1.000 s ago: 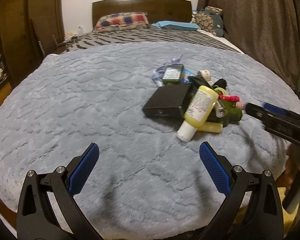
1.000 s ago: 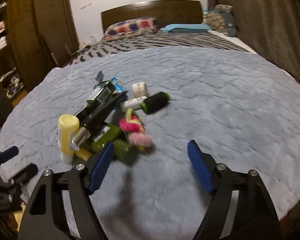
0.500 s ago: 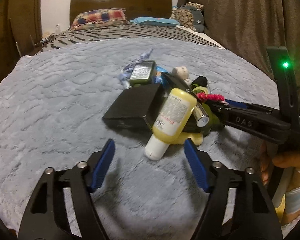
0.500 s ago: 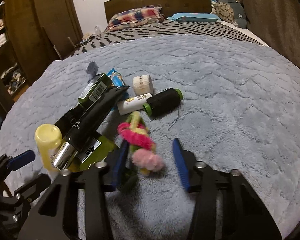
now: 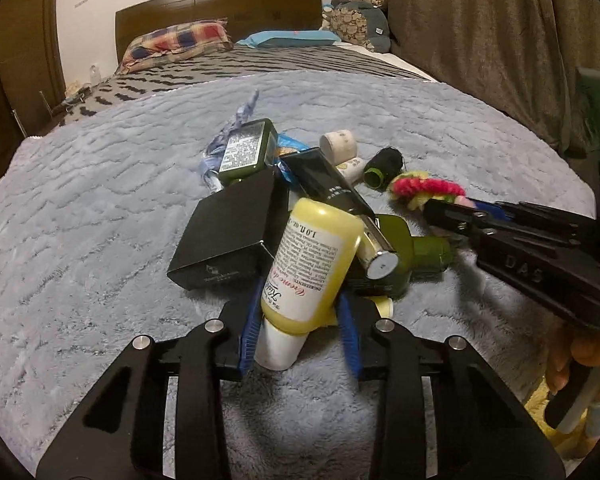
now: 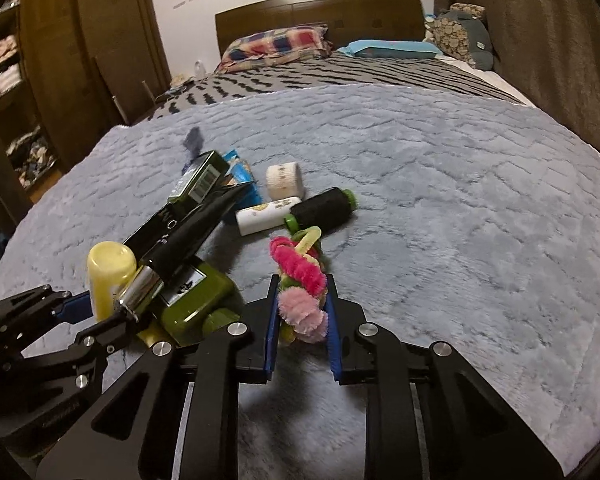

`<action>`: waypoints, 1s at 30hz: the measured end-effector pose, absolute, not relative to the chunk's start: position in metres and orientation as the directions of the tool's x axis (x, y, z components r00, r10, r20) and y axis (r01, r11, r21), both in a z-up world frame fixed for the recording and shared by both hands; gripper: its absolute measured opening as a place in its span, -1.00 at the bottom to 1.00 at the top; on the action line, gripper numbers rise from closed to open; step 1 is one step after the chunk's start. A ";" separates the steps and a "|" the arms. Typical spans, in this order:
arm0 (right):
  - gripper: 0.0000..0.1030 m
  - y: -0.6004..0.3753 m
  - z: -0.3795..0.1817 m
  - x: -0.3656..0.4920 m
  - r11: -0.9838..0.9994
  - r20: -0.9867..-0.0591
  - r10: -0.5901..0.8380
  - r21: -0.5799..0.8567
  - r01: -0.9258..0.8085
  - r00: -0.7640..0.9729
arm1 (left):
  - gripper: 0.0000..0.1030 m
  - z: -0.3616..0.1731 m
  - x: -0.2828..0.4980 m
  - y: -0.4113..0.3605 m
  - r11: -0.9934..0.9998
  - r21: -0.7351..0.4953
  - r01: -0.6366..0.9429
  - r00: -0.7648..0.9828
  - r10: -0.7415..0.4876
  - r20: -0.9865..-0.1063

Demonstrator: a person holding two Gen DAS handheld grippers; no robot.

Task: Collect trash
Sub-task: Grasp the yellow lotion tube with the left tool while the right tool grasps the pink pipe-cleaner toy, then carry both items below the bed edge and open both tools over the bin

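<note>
A heap of trash lies on the grey-blue blanket (image 5: 100, 208). My left gripper (image 5: 300, 320) is shut on the yellow lotion bottle (image 5: 312, 264), near its white cap; the bottle leans on a black box (image 5: 232, 236). My right gripper (image 6: 302, 320) is shut on the pink and yellow pipe-cleaner toy (image 6: 300, 280); the toy also shows in the left wrist view (image 5: 424, 188). A black tube (image 6: 180, 248) with a silver cap rests on a green bottle (image 6: 196, 296).
A second green bottle (image 5: 246, 150), a blue wrapper (image 6: 240, 172), a white tape roll (image 6: 284, 178), a small white tube (image 6: 266, 216) and a black thread spool (image 6: 324, 210) lie behind. Pillows (image 6: 276, 42) and the headboard stand far back; curtains (image 5: 480, 32) hang right.
Both grippers moved forward into the heap and closed: the left one on the yellow bottle, the right one on the pipe-cleaner toy.
</note>
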State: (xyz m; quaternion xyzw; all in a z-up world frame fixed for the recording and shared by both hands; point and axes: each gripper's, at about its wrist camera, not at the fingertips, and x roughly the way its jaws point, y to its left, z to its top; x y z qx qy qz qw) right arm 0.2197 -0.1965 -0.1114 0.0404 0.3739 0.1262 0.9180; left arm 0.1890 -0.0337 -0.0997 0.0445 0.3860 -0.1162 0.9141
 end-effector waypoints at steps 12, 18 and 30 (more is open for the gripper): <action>-0.60 -0.209 -0.074 0.164 0.965 -0.613 0.261 0.168 -0.199 0.746 | -0.37 -0.066 0.147 -0.032 0.976 -0.004 0.218 0.728 -0.166 -0.665; -0.60 -0.208 -0.050 0.116 0.961 -0.576 0.275 0.154 -0.228 0.770 | -0.37 -0.049 0.108 -0.029 0.975 -0.024 0.221 0.746 -0.185 -0.639; -0.60 -0.214 -0.066 0.021 0.948 -0.616 0.316 0.167 -0.272 0.722 | -0.37 -0.060 0.016 -0.015 0.975 -0.067 0.211 0.731 -0.203 -0.651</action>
